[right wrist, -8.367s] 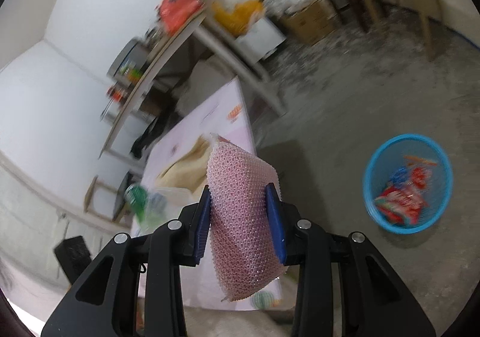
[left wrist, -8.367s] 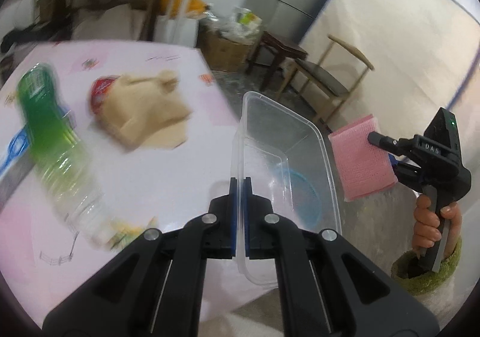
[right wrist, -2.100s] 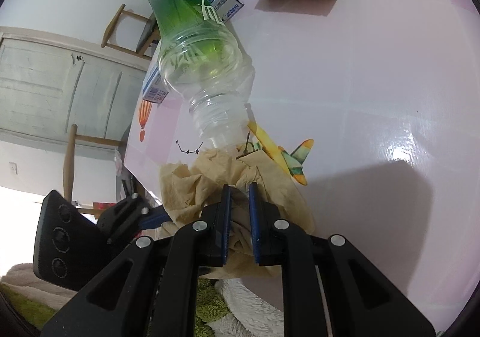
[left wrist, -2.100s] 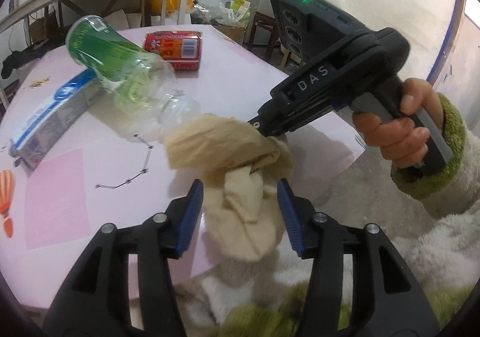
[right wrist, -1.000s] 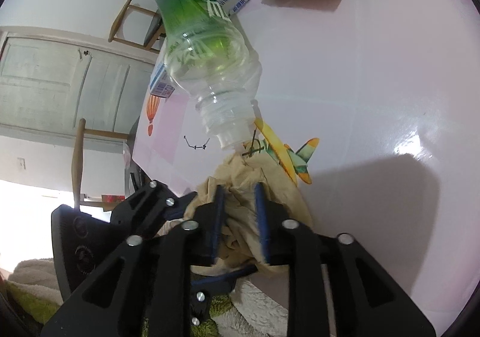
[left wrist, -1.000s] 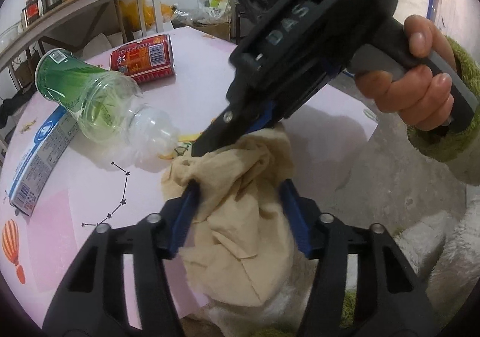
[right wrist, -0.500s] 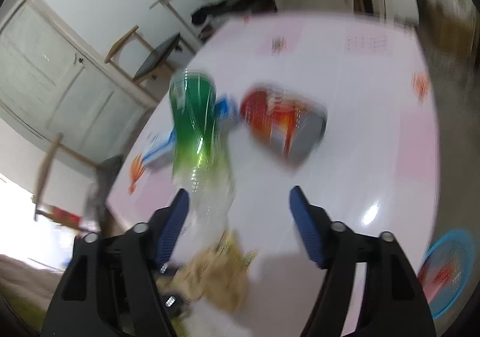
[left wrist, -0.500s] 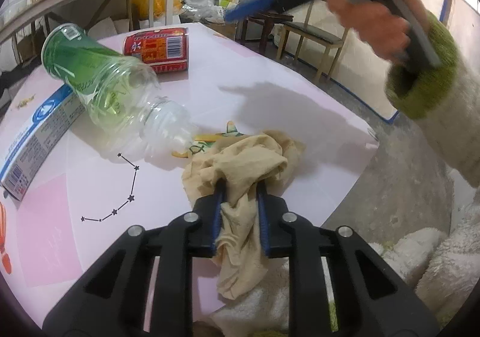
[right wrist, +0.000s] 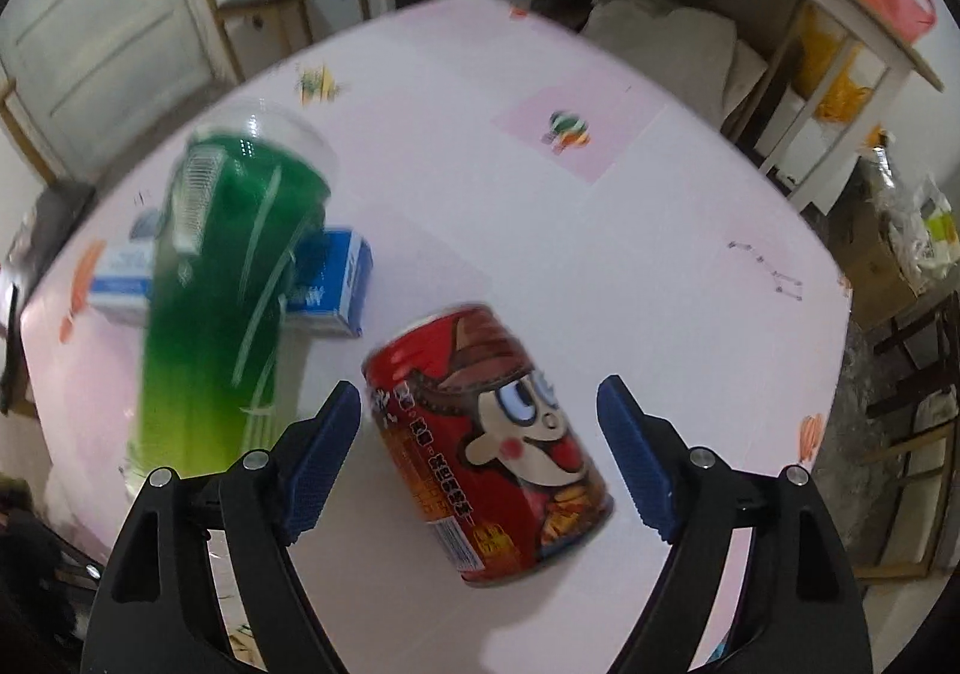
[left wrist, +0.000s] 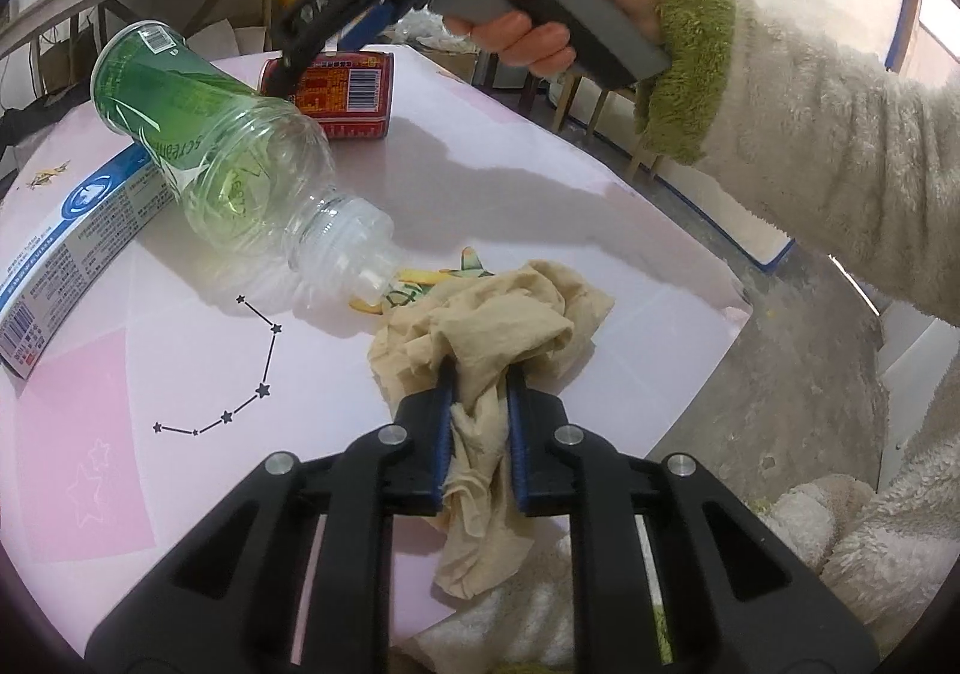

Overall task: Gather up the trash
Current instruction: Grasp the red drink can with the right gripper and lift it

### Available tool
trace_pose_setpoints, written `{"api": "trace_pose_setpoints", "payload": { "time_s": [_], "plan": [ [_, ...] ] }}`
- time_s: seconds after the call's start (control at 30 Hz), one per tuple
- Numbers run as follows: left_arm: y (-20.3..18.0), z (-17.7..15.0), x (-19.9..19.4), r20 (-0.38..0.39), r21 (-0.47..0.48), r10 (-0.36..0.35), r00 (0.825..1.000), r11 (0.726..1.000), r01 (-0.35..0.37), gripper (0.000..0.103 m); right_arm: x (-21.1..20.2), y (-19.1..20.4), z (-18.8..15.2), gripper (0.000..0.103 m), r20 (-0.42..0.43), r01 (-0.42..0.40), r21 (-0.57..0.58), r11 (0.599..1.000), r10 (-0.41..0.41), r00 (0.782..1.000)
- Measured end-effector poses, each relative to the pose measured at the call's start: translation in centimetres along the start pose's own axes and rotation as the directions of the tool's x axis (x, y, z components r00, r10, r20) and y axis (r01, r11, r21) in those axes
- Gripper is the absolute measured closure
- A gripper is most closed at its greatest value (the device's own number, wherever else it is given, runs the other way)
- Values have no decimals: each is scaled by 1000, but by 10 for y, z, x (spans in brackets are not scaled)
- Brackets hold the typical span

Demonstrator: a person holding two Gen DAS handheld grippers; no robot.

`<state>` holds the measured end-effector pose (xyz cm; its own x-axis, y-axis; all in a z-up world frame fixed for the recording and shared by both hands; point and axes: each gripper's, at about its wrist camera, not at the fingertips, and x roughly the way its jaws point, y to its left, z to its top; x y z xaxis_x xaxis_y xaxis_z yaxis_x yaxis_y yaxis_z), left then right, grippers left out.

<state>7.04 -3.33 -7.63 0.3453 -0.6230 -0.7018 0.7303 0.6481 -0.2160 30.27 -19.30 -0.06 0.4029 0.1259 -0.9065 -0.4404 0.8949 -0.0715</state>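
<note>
Left gripper (left wrist: 479,422) clamps the beige rag (left wrist: 492,326); right gripper (right wrist: 480,458) (jaws just opening) gapes, straddling the red can (right wrist: 486,446) untouched

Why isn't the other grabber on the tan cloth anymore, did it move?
Yes. The right gripper left the tan cloth, open over the red can.
</note>
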Motion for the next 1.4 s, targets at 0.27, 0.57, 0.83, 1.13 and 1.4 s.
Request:
{"api": "trace_pose_setpoints", "payload": {
  "time_s": [0.27,0.57,0.83,1.13,1.4],
  "plan": [
    [0,-1,-3,4,16,9,1000,1000,-9,89,-27,-14,-50,38,68,-54,118,992,46,997],
    [-8,0,-2,1,21,28,1000,999,-28,89,-53,-29,-133,39,176,-156,345,925,100,979],
    [-15,1,0,-4,33,50,999,998,-49,89,-52,-10,-130,28,-59,-129,252,959,149,987],
    [-24,3,3,-6,13,87,996,996,-87,89,-17,-2,-104,37,-140,-124,214,969,156,978],
    [-21,2,2,-1,-4,88,996,996,-88,89,-76,19,-140,37,112,-35,219,975,11,994]
  ]
}}
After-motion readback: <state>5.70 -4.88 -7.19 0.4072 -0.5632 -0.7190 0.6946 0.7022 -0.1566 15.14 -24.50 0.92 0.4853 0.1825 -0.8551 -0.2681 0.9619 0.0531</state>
